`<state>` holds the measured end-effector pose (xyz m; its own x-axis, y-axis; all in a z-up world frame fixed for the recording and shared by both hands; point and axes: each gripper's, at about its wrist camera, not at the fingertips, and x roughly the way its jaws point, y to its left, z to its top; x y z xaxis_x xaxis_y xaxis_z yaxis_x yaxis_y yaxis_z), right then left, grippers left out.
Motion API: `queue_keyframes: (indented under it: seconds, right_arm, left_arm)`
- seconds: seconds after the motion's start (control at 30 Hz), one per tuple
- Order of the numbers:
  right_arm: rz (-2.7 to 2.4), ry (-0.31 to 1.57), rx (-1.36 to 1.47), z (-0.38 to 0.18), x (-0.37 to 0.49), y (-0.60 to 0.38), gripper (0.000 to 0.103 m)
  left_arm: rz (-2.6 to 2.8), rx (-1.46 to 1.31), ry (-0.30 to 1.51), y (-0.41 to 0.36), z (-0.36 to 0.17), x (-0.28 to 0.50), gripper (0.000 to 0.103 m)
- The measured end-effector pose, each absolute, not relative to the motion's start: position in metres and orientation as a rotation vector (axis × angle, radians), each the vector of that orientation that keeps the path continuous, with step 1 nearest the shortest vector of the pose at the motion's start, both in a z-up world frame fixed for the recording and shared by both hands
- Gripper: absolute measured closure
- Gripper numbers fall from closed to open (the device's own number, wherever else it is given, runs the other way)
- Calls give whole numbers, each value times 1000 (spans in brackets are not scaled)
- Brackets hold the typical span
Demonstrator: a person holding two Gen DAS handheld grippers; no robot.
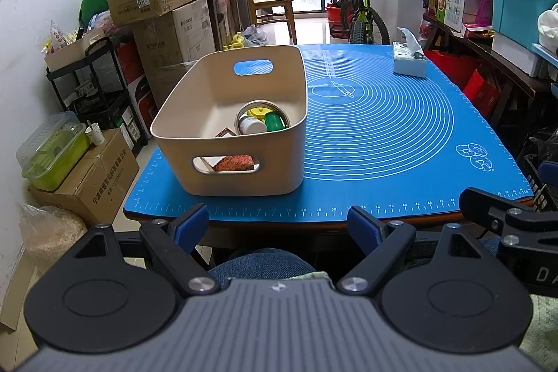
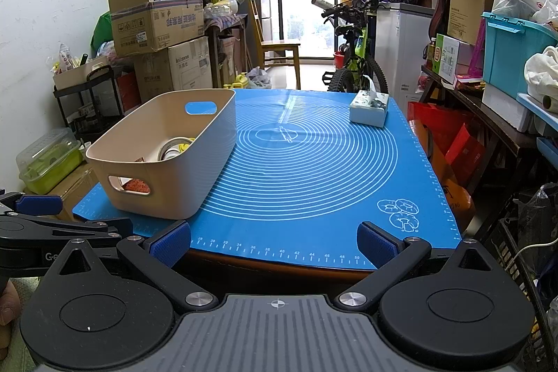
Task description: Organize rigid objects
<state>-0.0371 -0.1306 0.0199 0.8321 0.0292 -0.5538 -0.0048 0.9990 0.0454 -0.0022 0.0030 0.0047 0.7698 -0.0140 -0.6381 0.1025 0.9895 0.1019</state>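
The left gripper [image 1: 278, 224] is spread wide with nothing between its blue pads, held off the near edge of the table [image 1: 279, 225]; the right gripper [image 2: 275, 244] is likewise released and empty. On the blue mat [image 2: 314, 169] the beige bin [image 1: 230, 124] sits at the left side, holding a tape roll [image 1: 262, 117], a white bottle [image 1: 251, 125], a green item [image 1: 273, 121] and a red patterned box [image 1: 234, 162]. A tissue box [image 2: 369, 108] rests at the far right corner, well apart from the bin

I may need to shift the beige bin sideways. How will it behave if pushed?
The beige bin looks rigid, so it should slide as one piece. Its wide flat base makes tipping unlikely. The blue mat may grip it, and the loose white bottle inside could roll.
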Motion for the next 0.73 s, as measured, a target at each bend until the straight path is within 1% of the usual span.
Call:
queue_keyframes:
  seconds: [0.73]
  right_arm:
    - [17, 596, 44, 17, -36, -130, 2]
  left_arm:
    - [-65, 134, 688, 2, 5, -3, 16]
